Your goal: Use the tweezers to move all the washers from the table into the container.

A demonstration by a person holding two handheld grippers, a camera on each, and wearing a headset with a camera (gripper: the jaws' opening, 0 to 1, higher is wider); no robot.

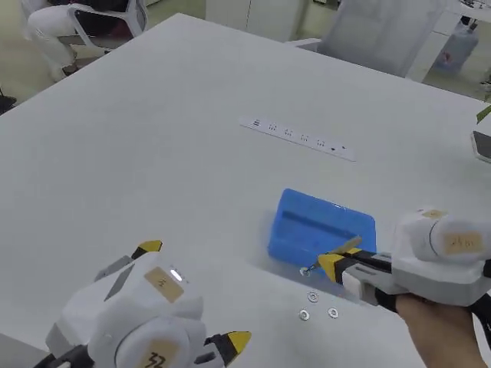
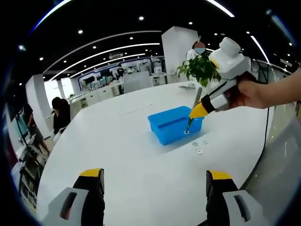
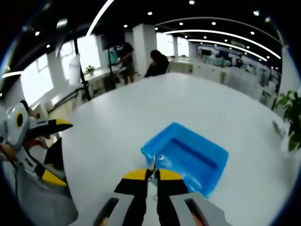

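A blue container (image 1: 322,228) (image 2: 171,123) (image 3: 188,157) stands on the white table. My right gripper (image 1: 335,264) (image 3: 153,175) is shut on thin tweezers (image 1: 318,266) (image 2: 194,107). The tweezer tips sit at the container's near rim, with what looks like a small washer (image 1: 306,271) (image 2: 186,132) (image 3: 160,157) between them. Three loose washers (image 1: 312,297) (image 2: 199,151) lie on the table just in front of the container. My left gripper (image 1: 192,295) (image 2: 155,176) stands open with nothing between its jaws, well to the left of the container, near the table's front.
A flush socket strip (image 1: 303,139) is set in the table (image 1: 153,138) behind the container. A potted plant (image 2: 201,69) stands at the far edge. Chairs (image 1: 100,19) and people (image 3: 157,62) are beyond the table. A hand (image 1: 437,330) holds the right gripper.
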